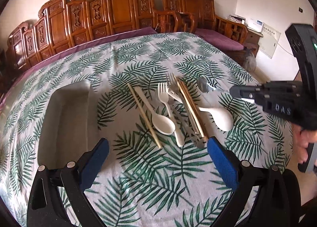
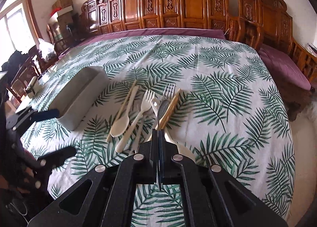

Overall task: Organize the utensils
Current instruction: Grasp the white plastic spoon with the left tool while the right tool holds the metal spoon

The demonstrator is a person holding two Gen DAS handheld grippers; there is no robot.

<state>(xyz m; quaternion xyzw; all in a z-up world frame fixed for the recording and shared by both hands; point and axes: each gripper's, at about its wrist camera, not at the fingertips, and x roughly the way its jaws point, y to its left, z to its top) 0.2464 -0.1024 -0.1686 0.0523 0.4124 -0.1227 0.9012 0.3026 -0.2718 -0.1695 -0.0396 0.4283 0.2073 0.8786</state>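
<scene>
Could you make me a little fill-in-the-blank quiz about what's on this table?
1. The right gripper is shut on the handle of a shiny metal ____.
2. The left gripper has its blue-padded jaws ____.
3. The tablecloth has a printed pattern of green ____.

Missing words: spoon; open; leaves

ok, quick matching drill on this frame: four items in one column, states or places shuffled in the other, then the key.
Items:
1. metal spoon
2. grey tray
3. left gripper
4. lone chopstick

States or places:
A. open, holding nothing
B. on the cloth, beside the white spoon
C. clamped in the right gripper, raised above the pile
D. left of the utensil pile, nothing visible inside

Pairs: 1-C, 2-D, 3-A, 4-B
</scene>
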